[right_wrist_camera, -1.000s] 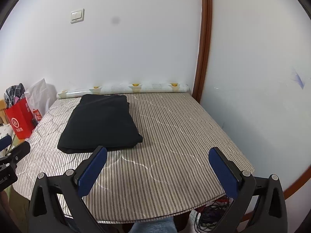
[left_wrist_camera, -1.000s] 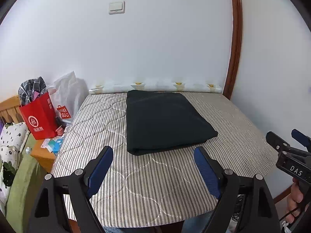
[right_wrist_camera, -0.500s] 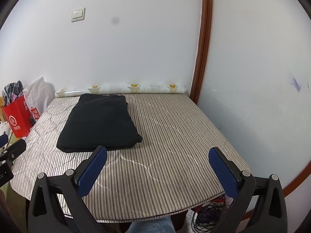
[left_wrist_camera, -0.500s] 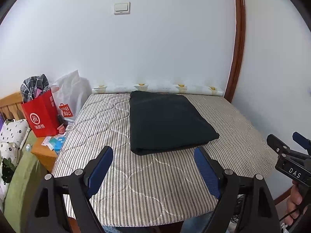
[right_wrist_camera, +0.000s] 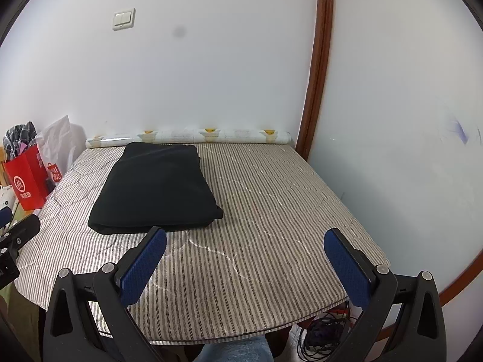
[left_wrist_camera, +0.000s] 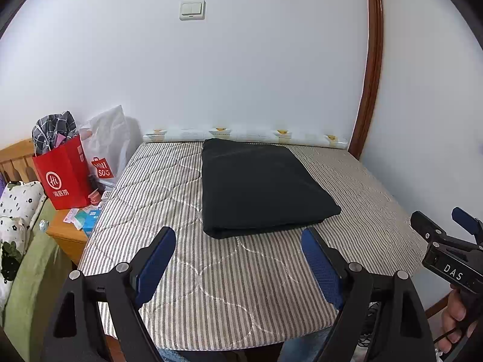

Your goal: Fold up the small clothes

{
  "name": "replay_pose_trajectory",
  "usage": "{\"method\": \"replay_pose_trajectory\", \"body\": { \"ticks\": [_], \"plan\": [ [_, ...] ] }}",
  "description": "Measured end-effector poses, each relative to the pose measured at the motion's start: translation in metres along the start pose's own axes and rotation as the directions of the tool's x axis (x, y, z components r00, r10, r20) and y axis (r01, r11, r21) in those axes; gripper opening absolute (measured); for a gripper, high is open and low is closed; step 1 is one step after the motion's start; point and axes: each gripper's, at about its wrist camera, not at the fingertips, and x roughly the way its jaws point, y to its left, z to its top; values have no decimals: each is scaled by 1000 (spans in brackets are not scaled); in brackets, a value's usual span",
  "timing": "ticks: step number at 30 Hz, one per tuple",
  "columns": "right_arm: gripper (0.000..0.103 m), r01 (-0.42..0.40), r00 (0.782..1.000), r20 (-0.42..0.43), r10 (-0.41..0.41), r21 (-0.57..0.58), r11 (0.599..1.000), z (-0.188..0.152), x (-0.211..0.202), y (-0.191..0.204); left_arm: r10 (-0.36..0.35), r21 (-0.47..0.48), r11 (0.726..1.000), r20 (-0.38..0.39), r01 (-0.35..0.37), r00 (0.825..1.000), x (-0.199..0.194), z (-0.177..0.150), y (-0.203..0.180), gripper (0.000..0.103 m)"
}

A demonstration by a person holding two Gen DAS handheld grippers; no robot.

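Note:
A black garment [left_wrist_camera: 262, 187] lies folded into a flat rectangle on the striped table cover [left_wrist_camera: 229, 283], toward the back. It also shows in the right wrist view [right_wrist_camera: 157, 190], left of centre. My left gripper [left_wrist_camera: 238, 247] is open and empty, held above the table's front part, short of the garment's near edge. My right gripper [right_wrist_camera: 244, 244] is open and empty, over the table's front right. The right gripper also shows at the right edge of the left wrist view [left_wrist_camera: 443, 223].
A rolled mat [left_wrist_camera: 244, 135] lies along the back wall. A red paper bag [left_wrist_camera: 63, 175] and a white plastic bag [left_wrist_camera: 108, 141] stand on a wooden side stand [left_wrist_camera: 63, 235] left of the table. Walls close the back and right. Cables [right_wrist_camera: 320, 331] lie on the floor.
Both grippers have drawn back and tilted up a little, so the table and garment sit lower in view. The garment has not moved. Both stay open.

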Motion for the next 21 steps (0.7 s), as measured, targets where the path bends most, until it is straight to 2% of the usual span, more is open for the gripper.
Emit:
{"method": "replay_pose_trajectory", "body": {
  "ticks": [21],
  "plan": [
    [103, -6, 1000, 1, 6, -2, 1000, -2, -2, 1, -9, -5, 1000, -10, 8, 1000, 1, -3, -5, 84]
  ]
}}
